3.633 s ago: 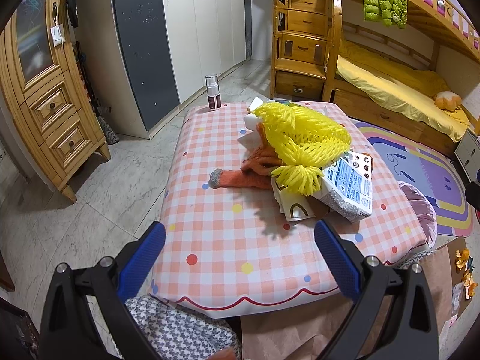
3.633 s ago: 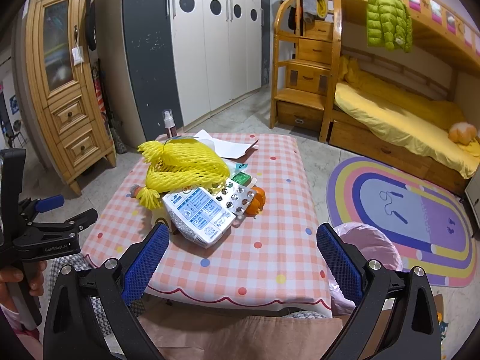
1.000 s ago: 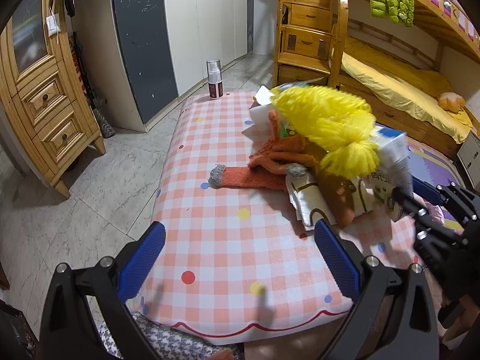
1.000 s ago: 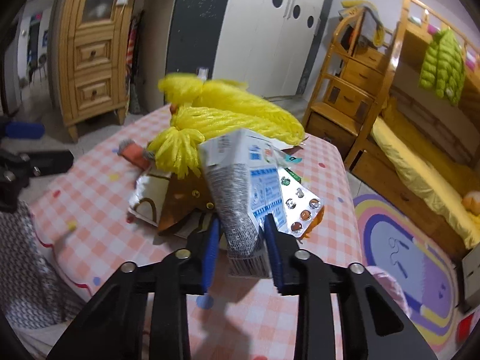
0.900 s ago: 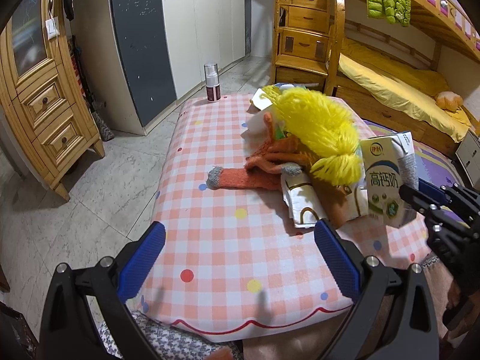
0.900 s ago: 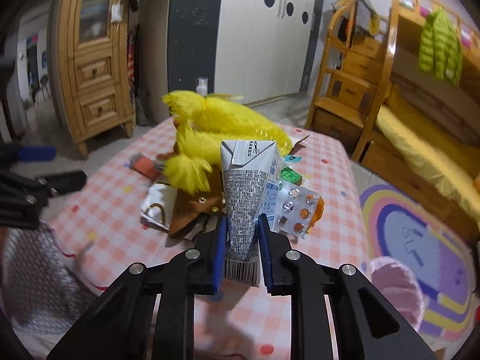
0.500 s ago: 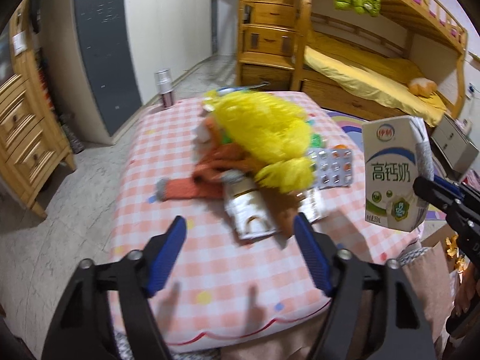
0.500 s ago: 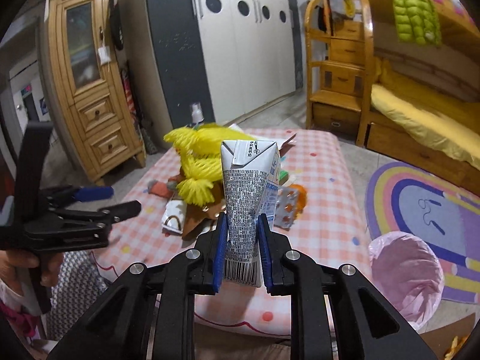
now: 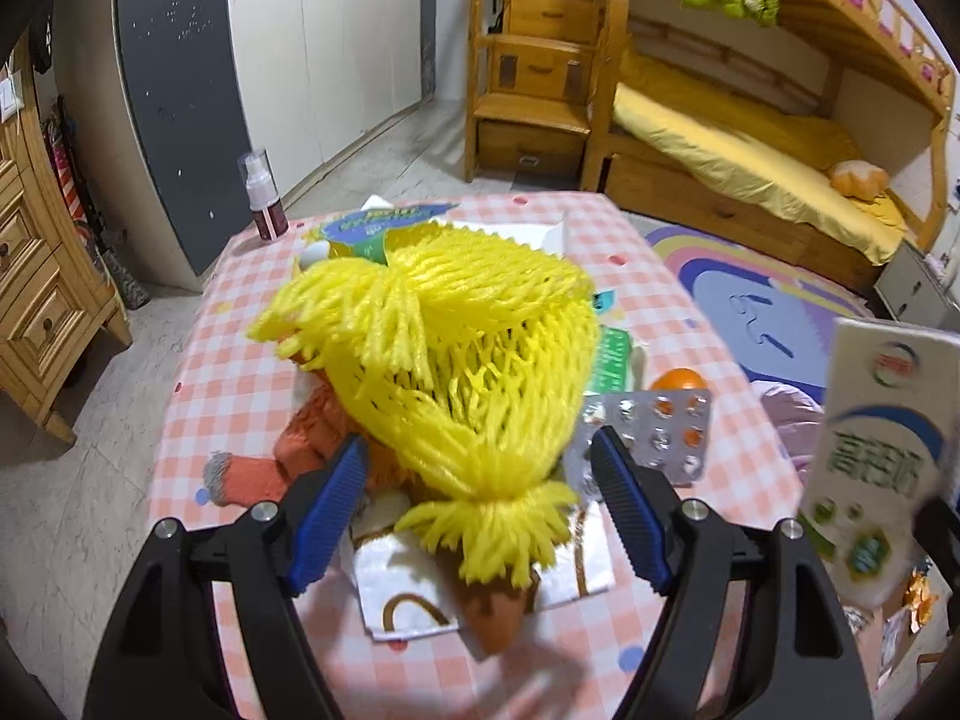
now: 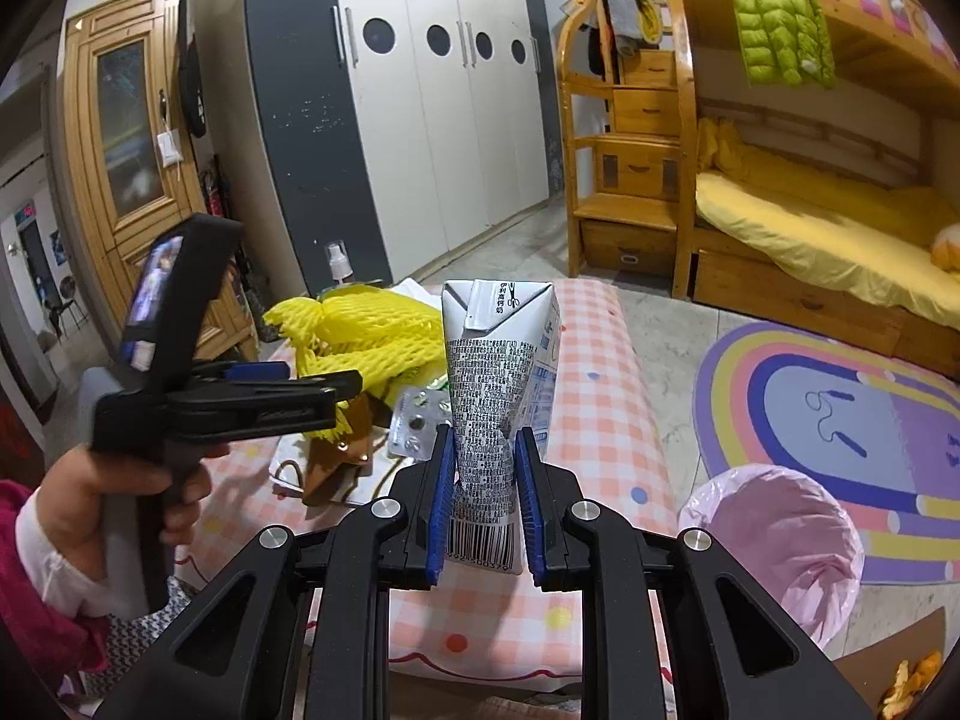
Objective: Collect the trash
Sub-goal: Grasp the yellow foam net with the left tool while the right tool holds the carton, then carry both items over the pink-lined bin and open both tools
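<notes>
My right gripper [image 10: 482,456] is shut on a grey and white milk carton [image 10: 495,384] and holds it upright above the table's near edge; the carton also shows at the right of the left wrist view [image 9: 873,462]. My left gripper [image 9: 477,468] is open, its blue pads on either side of the tassel of a yellow foam fruit net [image 9: 456,354]; it is seen from the side in the right wrist view [image 10: 348,384]. Under and beside the net lie an orange sock [image 9: 258,474], a pill blister pack [image 9: 660,432], a wrapper [image 9: 408,594] and an orange peel [image 9: 678,381].
The pile lies on a low table with a pink checked cloth [image 9: 240,360]. A spray bottle [image 9: 264,198] stands at its far left corner. A bin lined with a pink bag [image 10: 780,534] stands on the floor right of the table. A rainbow rug, bunk bed and wardrobes lie beyond.
My right gripper closed on the milk carton and lifted it off the pile toward the right. My left gripper moved forward over the table to the yellow net and narrowed.
</notes>
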Demonstrator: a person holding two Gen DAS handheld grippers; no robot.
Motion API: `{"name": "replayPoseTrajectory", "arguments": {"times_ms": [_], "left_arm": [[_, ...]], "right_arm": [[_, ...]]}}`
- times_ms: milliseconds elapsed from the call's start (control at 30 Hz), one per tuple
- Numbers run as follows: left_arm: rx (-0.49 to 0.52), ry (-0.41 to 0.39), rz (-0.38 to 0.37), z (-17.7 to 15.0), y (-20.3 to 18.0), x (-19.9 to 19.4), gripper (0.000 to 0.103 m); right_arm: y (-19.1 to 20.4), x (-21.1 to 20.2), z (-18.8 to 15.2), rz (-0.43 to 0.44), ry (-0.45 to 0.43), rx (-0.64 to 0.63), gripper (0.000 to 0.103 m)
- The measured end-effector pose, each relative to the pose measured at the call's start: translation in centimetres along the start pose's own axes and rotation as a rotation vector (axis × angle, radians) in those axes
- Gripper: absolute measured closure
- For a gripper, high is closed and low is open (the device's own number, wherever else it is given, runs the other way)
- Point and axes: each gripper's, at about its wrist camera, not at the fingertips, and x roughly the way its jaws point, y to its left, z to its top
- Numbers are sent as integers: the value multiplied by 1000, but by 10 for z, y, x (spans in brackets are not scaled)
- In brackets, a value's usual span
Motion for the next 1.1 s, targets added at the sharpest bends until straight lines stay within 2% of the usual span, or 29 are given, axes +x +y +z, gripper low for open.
{"name": "replayPoseTrajectory", "arguments": {"times_ms": [33,67,133,233,367,567,633,800,1100], "left_arm": [[-11,12,-9,1,2,4,46],[-23,22,-19,1,4,8,50],[-33,17,-31,0,7,9,67],[-10,-22,-48,-2,8,2,80],[35,-137,-43,4,12,-22,83],[141,-380,-23,19,4,-97,84],[173,-411,-30,19,-5,-111,84],[243,-420,-118,6,-46,-120,83],[457,-283,-307,-31,-159,-71,83]], "right_arm": [[-1,0,-1,1,2,1,82],[-2,0,-2,5,4,2,82],[-2,0,-4,7,9,0,82],[1,0,-4,9,9,0,82],[0,-2,2,3,-19,3,82],[-5,-26,15,-23,-97,9,82],[-12,-38,18,-38,-123,30,82],[-38,-62,13,-104,-143,81,82],[-108,-81,-24,-291,-84,208,82]]}}
